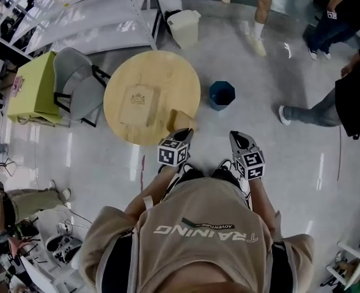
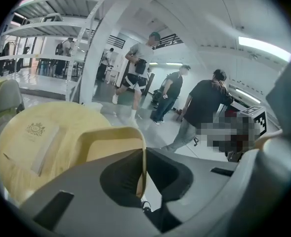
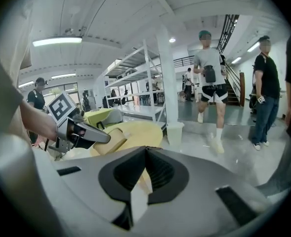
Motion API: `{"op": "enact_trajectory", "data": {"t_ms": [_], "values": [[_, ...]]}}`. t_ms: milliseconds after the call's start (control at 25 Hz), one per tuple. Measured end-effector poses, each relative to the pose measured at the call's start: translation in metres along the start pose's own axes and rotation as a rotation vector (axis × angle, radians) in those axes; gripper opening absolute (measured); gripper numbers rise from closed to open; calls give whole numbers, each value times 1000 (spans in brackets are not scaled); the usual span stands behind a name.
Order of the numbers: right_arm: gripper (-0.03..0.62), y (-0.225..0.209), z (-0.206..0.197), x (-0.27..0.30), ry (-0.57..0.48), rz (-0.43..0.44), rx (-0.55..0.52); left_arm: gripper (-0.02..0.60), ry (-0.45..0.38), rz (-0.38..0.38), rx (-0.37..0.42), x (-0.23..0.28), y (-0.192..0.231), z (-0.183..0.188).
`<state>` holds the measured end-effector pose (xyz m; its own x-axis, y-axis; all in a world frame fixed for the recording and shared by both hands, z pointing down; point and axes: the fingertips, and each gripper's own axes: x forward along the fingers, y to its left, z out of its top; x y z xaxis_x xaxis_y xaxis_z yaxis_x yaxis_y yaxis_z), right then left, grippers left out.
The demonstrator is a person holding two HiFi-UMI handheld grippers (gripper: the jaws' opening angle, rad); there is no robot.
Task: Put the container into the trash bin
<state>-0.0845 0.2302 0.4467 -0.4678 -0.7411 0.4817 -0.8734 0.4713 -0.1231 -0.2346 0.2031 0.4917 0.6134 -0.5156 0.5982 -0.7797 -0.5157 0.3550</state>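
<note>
A tan, thin-walled container (image 1: 180, 119) hangs at the near edge of the round wooden table (image 1: 131, 72). My left gripper (image 1: 184, 133) is shut on it. In the left gripper view the jaws pinch the container's (image 2: 110, 144) upright wall, at the left gripper (image 2: 144, 151). The dark blue trash bin (image 1: 221, 94) stands on the floor right of the table. To the container's right, my right gripper (image 1: 238, 137) hovers over the floor; in its own view the right gripper (image 3: 145, 148) has its jaws closed together on nothing. That view also shows the left gripper (image 3: 103, 138) holding the container (image 3: 113, 143).
A flat tan box (image 1: 137, 105) lies on the table. A grey chair (image 1: 76, 84) and a yellow-green seat (image 1: 36, 87) stand left of it, a white bin (image 1: 184, 26) and white shelving behind. Several people walk or stand on the floor at the back right.
</note>
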Motion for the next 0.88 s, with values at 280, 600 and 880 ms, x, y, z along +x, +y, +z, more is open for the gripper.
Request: {"op": "enact_trajectory", "data": {"t_ms": [280,600,880], "values": [[5,-56,-13,-43,-20,-9,35,26,0,-28,26,41,-64,21],[5,-106,-37,-69,-9,33,62,26,7,-5,6,78,-109,23],[5,-141,-57,-81,-1,1,80,28,27,2,32,103,-127,28]]}}
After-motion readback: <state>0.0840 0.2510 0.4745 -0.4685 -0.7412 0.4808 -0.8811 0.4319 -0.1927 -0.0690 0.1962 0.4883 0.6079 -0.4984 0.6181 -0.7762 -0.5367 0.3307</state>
